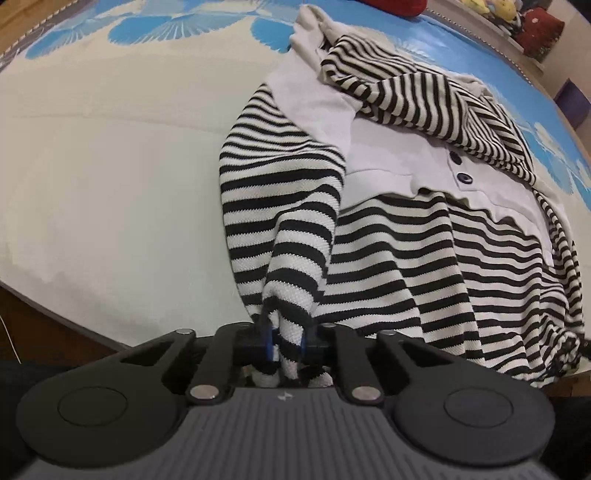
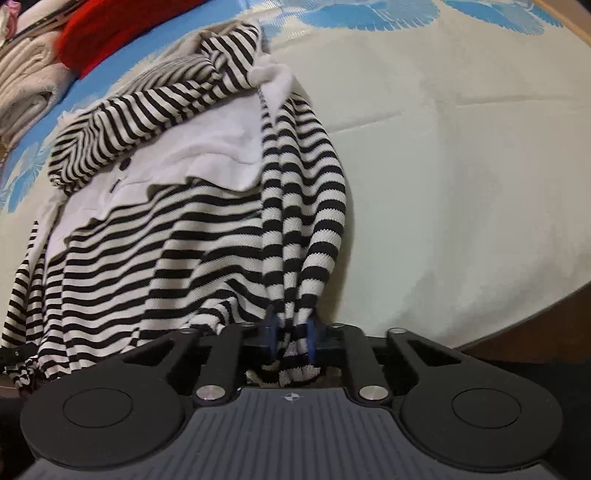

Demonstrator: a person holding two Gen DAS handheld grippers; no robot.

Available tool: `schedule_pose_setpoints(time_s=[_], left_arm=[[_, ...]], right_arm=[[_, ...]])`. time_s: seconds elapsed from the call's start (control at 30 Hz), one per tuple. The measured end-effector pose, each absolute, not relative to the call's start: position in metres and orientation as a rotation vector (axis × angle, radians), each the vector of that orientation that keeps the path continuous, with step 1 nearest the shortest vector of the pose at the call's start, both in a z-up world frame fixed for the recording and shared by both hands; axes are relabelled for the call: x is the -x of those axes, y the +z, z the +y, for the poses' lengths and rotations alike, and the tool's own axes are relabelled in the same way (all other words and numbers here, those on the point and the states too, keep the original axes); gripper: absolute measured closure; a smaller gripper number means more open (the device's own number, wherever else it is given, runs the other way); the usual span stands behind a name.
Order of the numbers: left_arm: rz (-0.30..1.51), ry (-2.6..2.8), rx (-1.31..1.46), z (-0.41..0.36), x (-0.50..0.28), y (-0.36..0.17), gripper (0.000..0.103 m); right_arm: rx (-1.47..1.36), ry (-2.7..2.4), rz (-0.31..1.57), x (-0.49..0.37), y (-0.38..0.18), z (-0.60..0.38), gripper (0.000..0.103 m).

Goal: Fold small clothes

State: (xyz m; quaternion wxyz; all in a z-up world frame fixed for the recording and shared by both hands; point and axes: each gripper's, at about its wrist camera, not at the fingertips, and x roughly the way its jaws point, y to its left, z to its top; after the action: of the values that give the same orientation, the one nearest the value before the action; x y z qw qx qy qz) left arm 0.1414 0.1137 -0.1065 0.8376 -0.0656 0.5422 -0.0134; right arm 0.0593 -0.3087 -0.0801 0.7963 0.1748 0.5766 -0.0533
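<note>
A black-and-white striped top (image 1: pixel 406 251) with a white collar and two dark buttons lies on a pale bed cover. Its sleeves are crumpled over the collar at the far end. My left gripper (image 1: pixel 287 345) is shut on the near left corner of the hem, the cloth bunched between its blue pads. In the right wrist view the same striped top (image 2: pixel 166 236) spreads to the left, and my right gripper (image 2: pixel 291 339) is shut on the near right corner of the hem. Both pinched corners are pulled up into taut folds.
The bed cover (image 1: pixel 110 203) is cream with blue flower prints along the far side. A red cloth (image 2: pixel 99 33) and folded beige laundry (image 2: pixel 26 85) lie beyond the top. The bed's near edge (image 2: pixel 517 317) drops to a dark floor.
</note>
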Motion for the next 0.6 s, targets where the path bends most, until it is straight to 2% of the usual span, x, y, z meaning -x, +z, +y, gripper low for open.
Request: schedule_pose_setpoints(time_s=[0.3, 0.6], left_arm=[[1.041, -0.088, 0.139, 0.112, -0.128, -0.073, 0.093], [0.916, -0.211, 0.200, 0.133, -0.094, 0.018, 0.094]], right_arm=[[-0.462, -0.100, 1.062, -0.050, -0.039, -0.320, 0.094], [-0.529, -0.026, 0.886, -0.015, 0.044, -0.341, 0.095]])
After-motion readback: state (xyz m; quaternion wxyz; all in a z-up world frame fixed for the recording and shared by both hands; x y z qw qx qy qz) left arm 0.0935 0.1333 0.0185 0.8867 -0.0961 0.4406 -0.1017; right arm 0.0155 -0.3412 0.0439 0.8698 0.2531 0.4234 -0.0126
